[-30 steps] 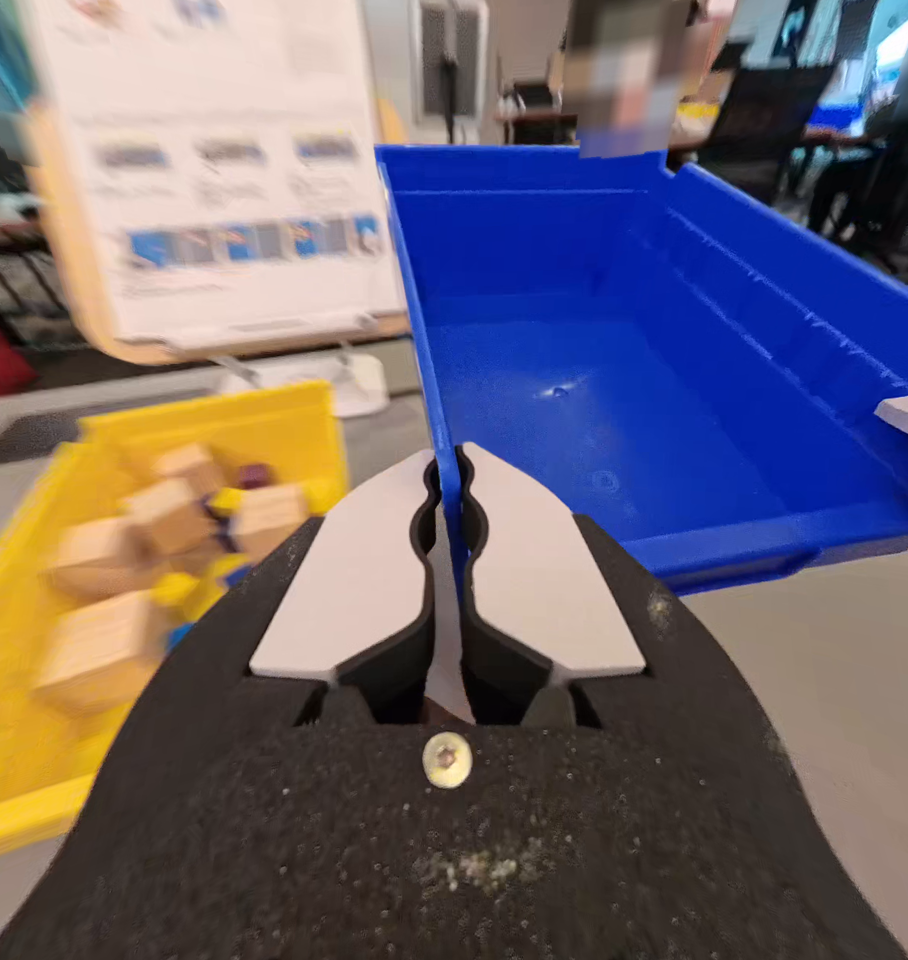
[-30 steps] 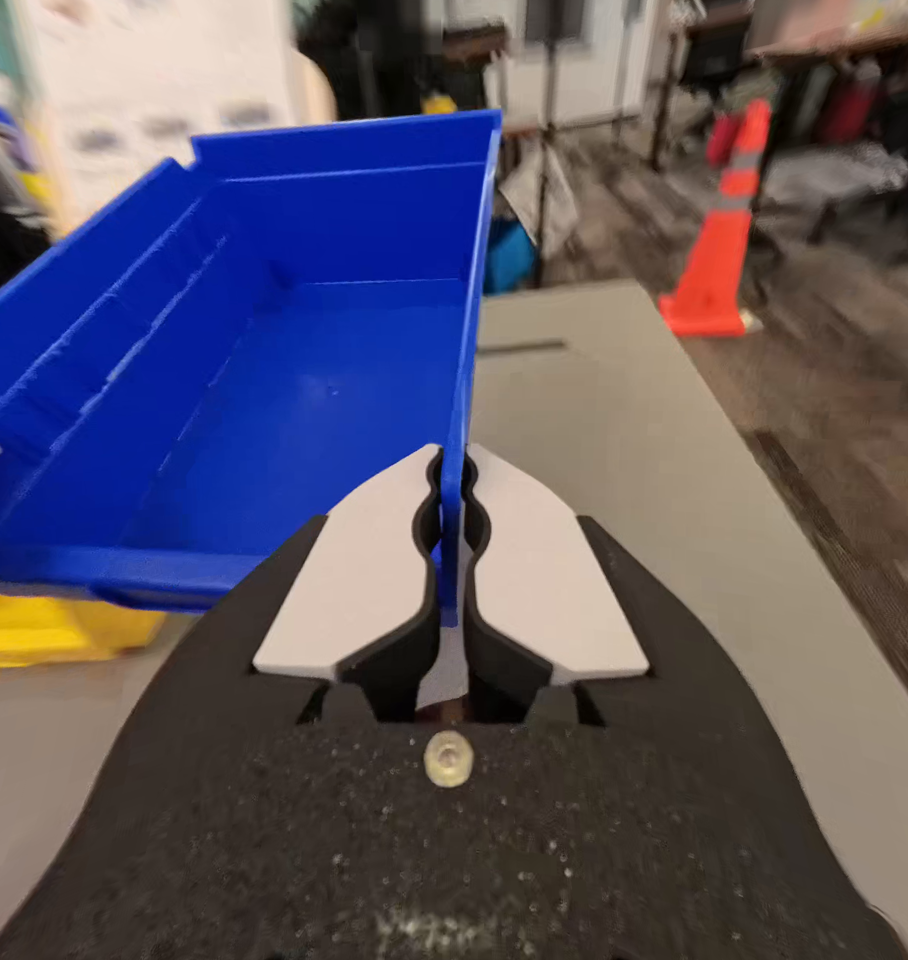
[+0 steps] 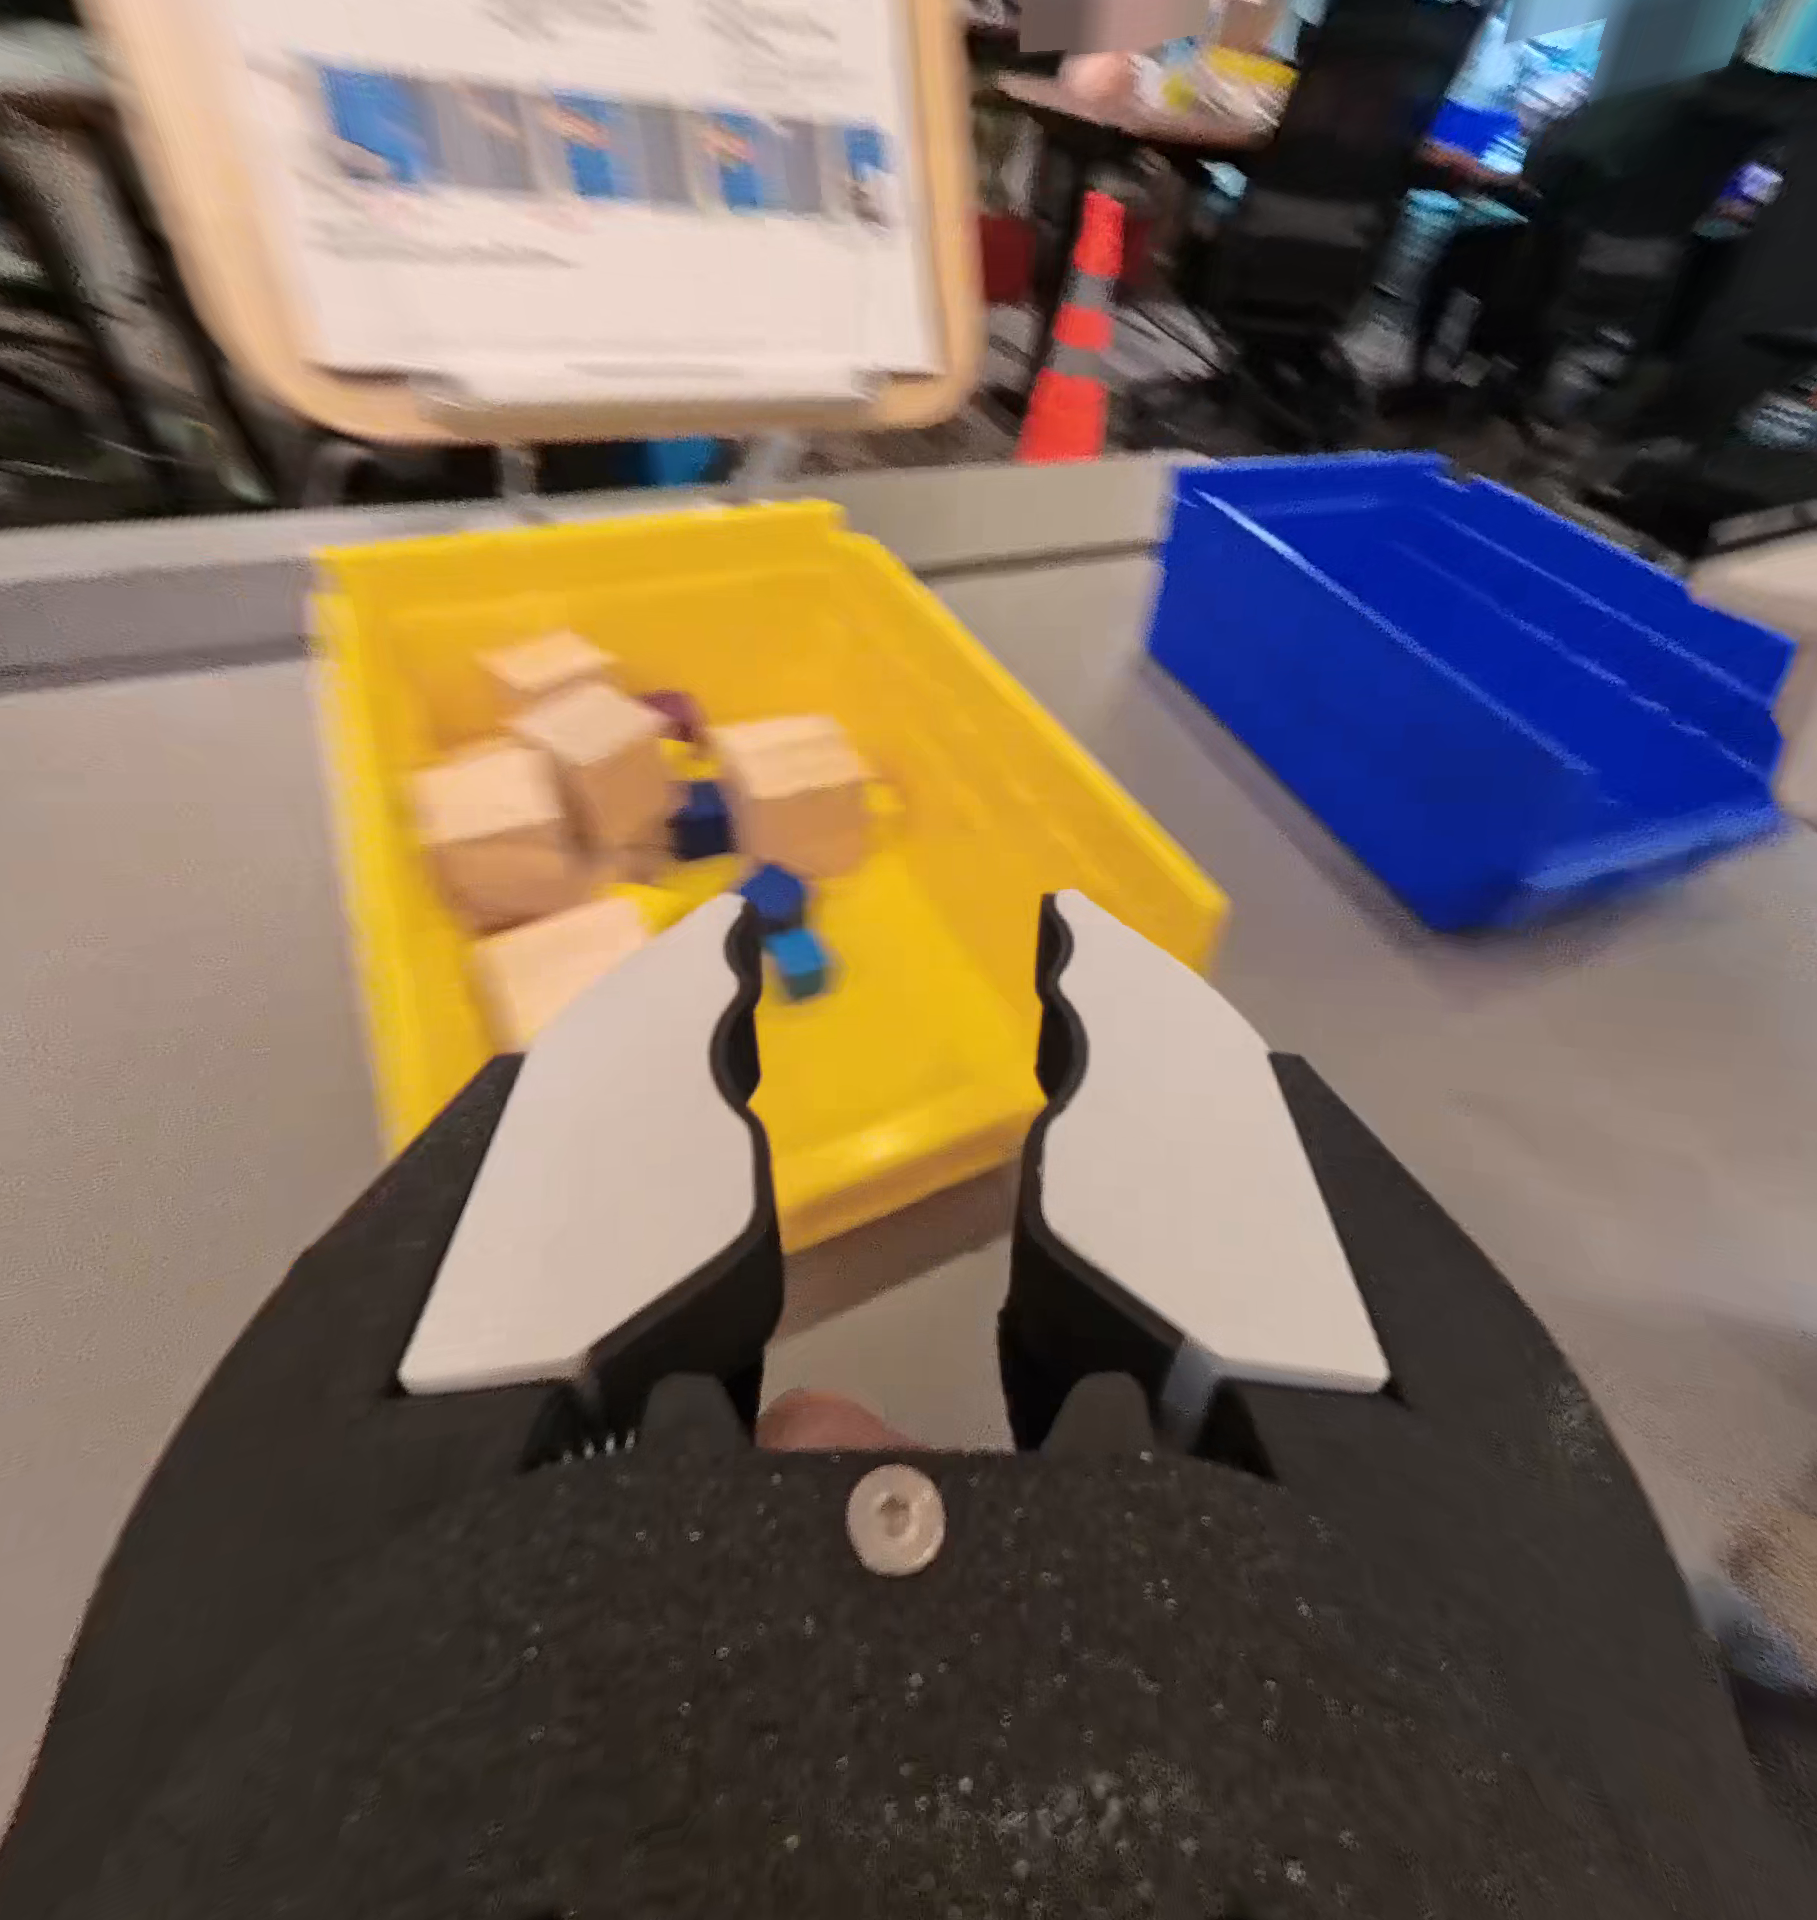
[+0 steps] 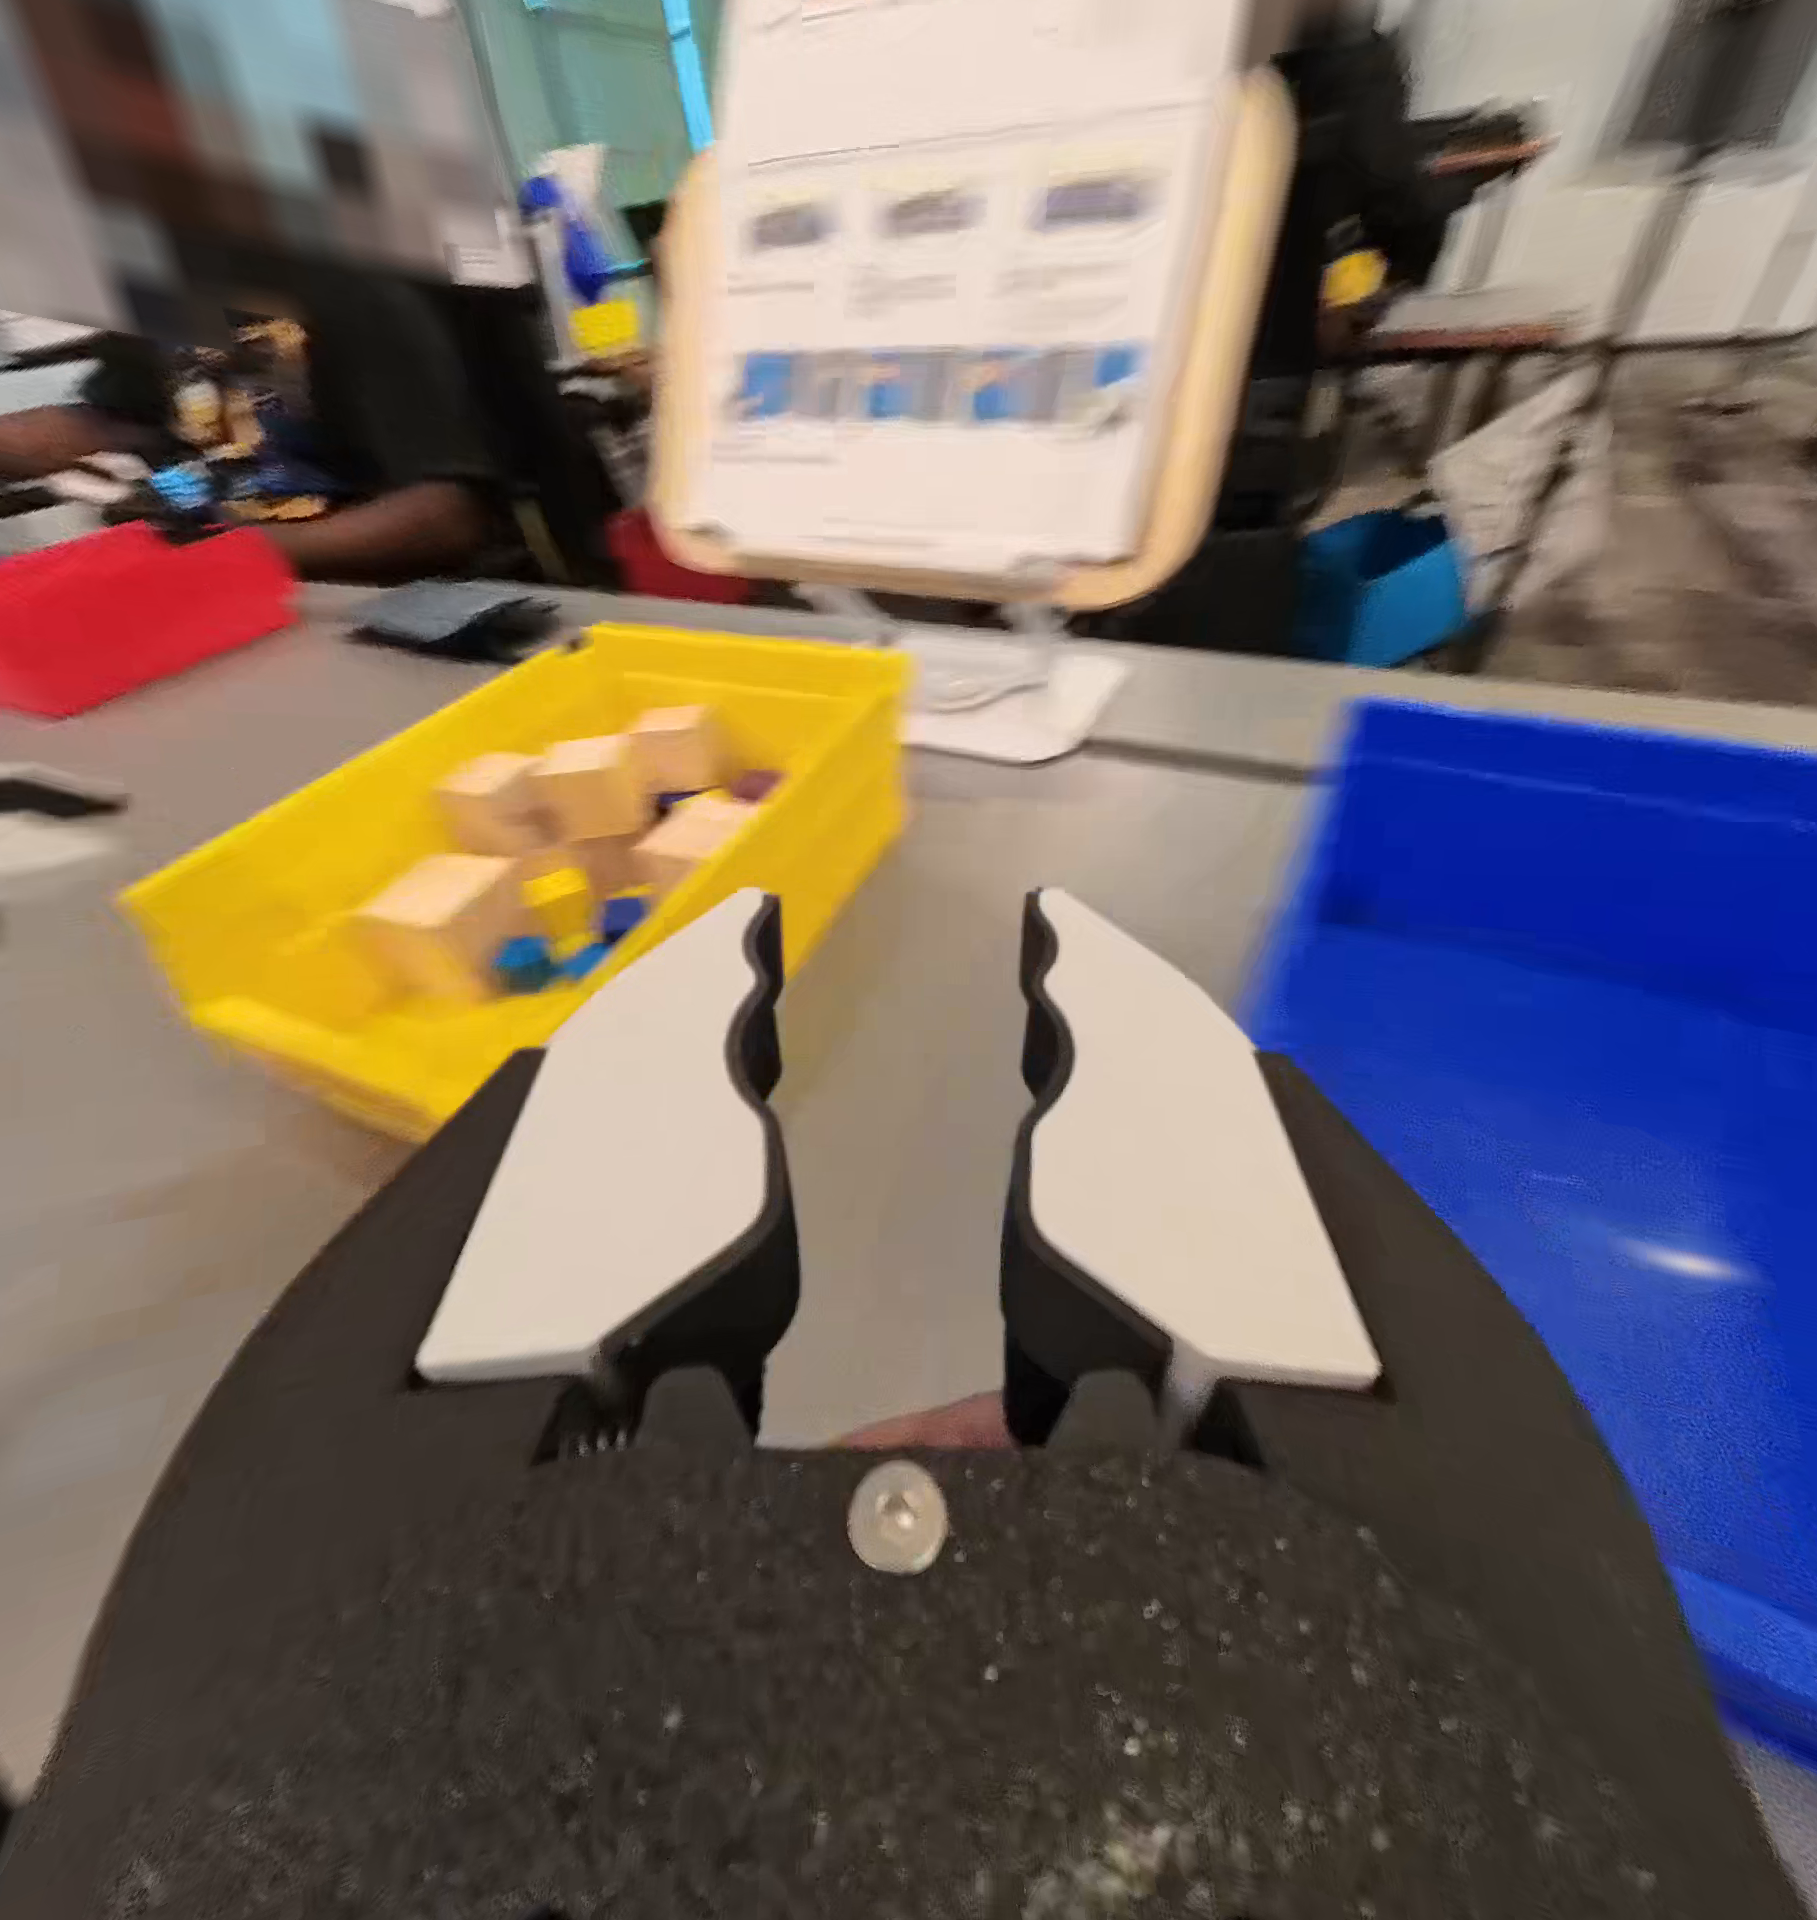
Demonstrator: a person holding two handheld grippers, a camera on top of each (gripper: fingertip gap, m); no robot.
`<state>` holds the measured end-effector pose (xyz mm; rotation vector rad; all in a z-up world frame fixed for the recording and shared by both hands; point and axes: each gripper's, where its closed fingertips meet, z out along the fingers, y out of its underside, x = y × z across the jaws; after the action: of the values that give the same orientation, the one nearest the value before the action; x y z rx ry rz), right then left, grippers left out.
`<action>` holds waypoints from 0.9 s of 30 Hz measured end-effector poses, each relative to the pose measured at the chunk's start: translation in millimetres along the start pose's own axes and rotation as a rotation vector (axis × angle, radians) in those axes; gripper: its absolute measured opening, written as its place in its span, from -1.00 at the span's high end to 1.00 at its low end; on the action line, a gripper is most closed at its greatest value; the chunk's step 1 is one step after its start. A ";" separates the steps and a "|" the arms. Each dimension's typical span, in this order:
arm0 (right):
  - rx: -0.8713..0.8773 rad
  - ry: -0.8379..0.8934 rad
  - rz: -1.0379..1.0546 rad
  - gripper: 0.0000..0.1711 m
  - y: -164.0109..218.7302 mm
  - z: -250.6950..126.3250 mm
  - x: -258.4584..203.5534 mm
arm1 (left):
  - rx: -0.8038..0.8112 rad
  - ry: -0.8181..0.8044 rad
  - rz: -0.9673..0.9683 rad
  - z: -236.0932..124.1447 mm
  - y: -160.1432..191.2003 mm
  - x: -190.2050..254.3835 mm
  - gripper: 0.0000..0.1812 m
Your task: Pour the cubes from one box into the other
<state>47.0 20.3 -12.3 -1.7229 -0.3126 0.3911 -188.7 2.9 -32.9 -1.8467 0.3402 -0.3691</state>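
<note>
On the bench two bins stand apart. In the left wrist view the bin holding cubes lies at twelve o'clock, the cubes heaped in its far half, and the empty bin sits at two o'clock. In the right wrist view the filled one lies at eleven o'clock and the empty one at three. Behind both, at the bench's far edge, a board on a stand rises at twelve o'clock. A third bin sits at ten o'clock, far left.
</note>
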 end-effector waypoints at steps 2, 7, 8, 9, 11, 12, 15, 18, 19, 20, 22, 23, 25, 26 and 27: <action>-0.111 -0.054 0.025 0.40 35.4 32.9 -55.1 | 0.002 -0.214 0.036 -7.5 7.5 -59.5 0.45; -0.193 -0.009 -0.042 0.11 80.6 91.7 -120.5 | -0.148 -0.294 -0.098 0.7 56.1 -110.6 0.31; -0.197 0.029 -0.071 0.10 84.1 97.7 -122.5 | -0.160 -0.291 -0.098 4.3 62.0 -113.0 0.32; -0.200 0.077 -0.085 0.07 86.8 102.5 -120.9 | -0.174 -0.266 -0.116 9.4 67.7 -111.9 0.32; -0.194 0.150 -0.115 0.07 88.6 109.2 -116.8 | -0.191 -0.210 -0.160 20.5 75.6 -107.6 0.41; -0.200 0.189 -0.144 0.10 89.2 111.2 -112.8 | -0.197 -0.192 -0.167 25.7 77.4 -105.6 0.46; -0.194 0.326 -0.141 0.46 86.1 110.7 -90.7 | -0.199 -0.151 -0.149 41.4 76.2 -97.0 0.64; -0.187 0.331 -0.004 0.40 89.6 113.7 -80.0 | -0.183 -0.170 -0.114 52.0 70.7 -93.8 0.59; -0.185 0.298 0.038 0.48 90.8 117.3 -83.0 | -0.180 -0.187 -0.114 53.0 69.6 -95.7 0.59; -0.195 0.252 0.059 0.72 91.5 121.0 -89.0 | -0.174 -0.210 -0.128 52.4 68.8 -100.3 0.67; -0.245 0.307 0.026 0.95 92.0 119.7 -84.5 | -0.168 -0.254 -0.139 48.8 67.6 -112.5 0.92; -0.260 0.317 0.003 0.96 92.2 120.1 -86.7 | -0.173 -0.270 -0.122 47.9 67.2 -115.8 0.94; -0.266 0.350 -0.021 0.96 92.1 120.3 -92.9 | -0.177 -0.296 -0.110 45.4 66.9 -121.8 0.95; -0.266 0.359 -0.015 0.97 91.1 120.7 -97.4 | -0.176 -0.303 -0.110 43.6 65.9 -125.8 0.96; -0.265 0.363 -0.004 0.97 89.1 121.6 -102.6 | -0.169 -0.304 -0.120 40.9 63.1 -130.7 0.97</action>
<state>-98.4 69.3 -110.9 -2.0104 -0.1062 0.0284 -293.4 73.3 -115.5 -2.0594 0.0528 -0.1399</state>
